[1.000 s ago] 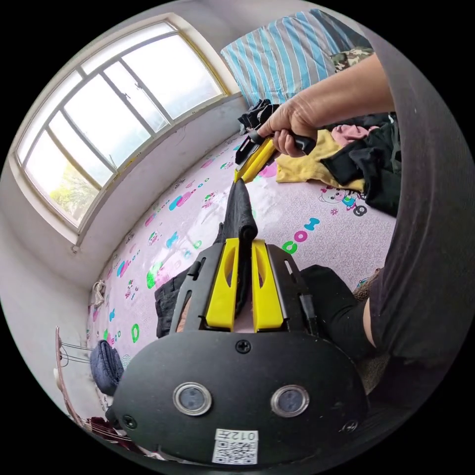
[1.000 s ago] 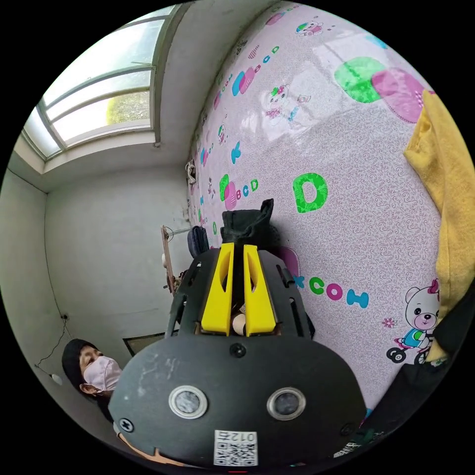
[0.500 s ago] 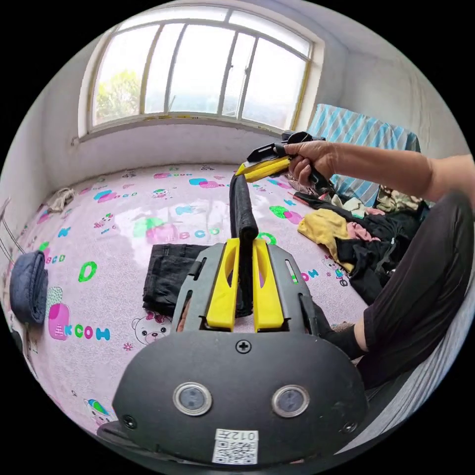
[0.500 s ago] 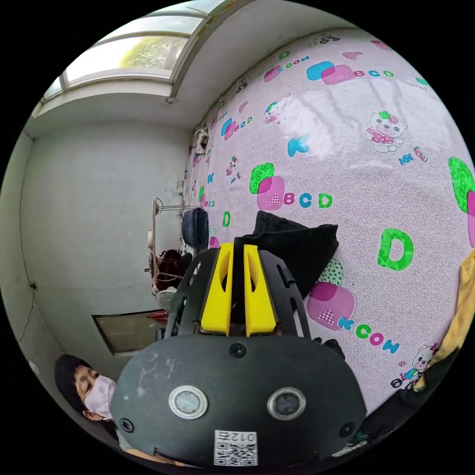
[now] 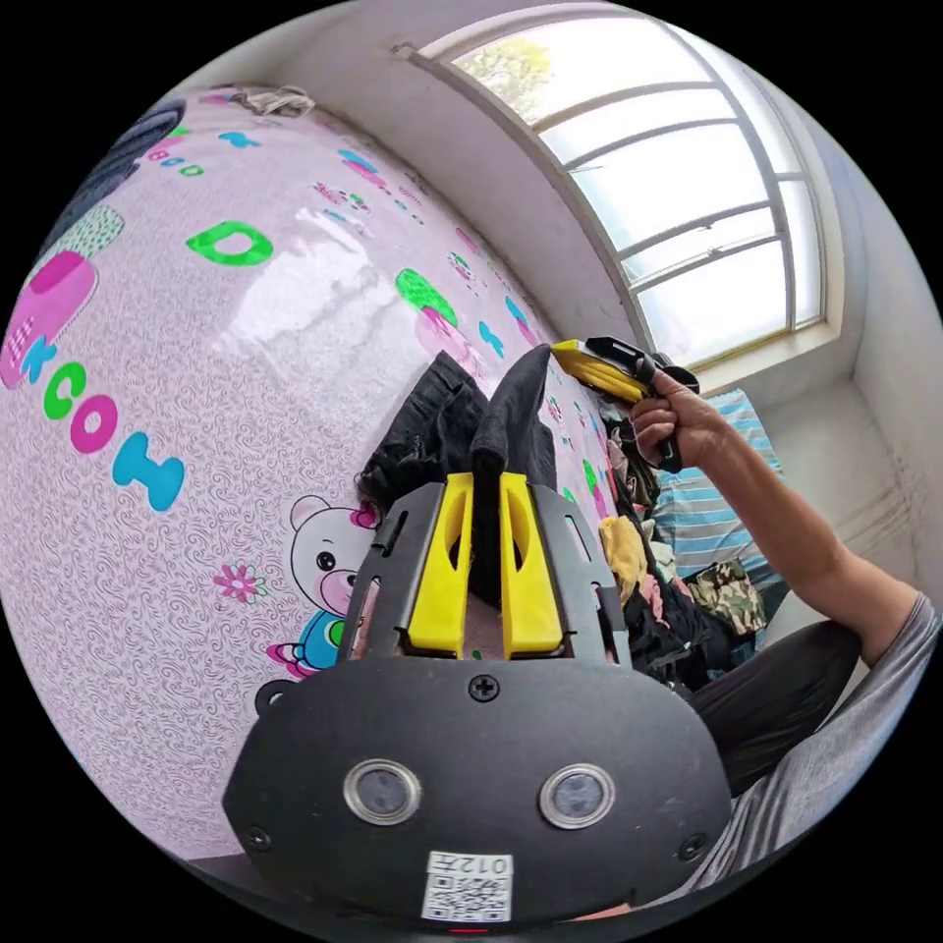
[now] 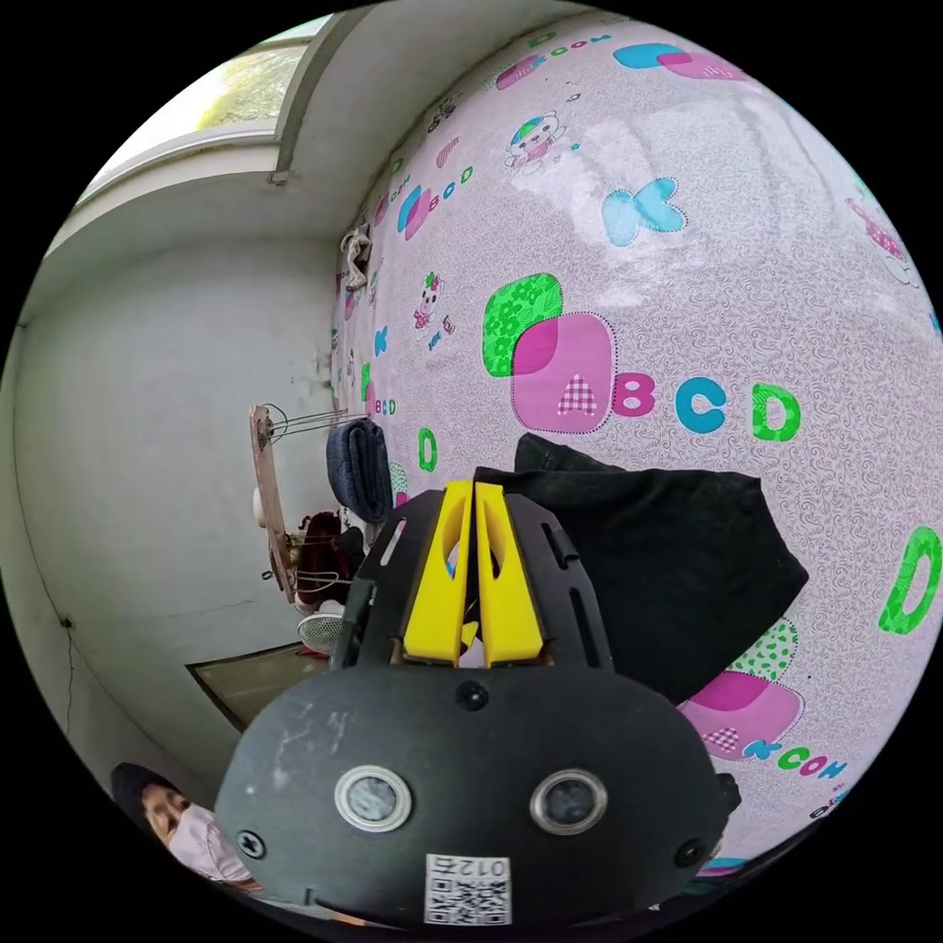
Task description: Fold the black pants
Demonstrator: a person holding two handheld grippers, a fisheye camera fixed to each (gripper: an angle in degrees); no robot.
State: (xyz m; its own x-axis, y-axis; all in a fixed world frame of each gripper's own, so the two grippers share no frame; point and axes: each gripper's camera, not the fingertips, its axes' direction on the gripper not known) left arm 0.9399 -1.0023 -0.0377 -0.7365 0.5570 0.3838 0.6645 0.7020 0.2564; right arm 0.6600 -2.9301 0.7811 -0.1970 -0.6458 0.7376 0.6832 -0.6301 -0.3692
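Firmly on black pants (image 5: 501,422): both grippers

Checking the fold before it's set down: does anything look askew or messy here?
The black pants hang slanted between the tongs, their lower edge running diagonally. A jumbled clothes pile lies on the mat behind. Nothing looks damaged.

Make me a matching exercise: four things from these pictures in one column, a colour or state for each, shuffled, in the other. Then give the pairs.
1. pants
2. left gripper
3. mat
4. window

A. pink, with letters and bears
B. bright, above the mat's far edge
C. black, held up by both grippers
D. shut on cloth, yellow jaws

Pairs: 1-C, 2-D, 3-A, 4-B
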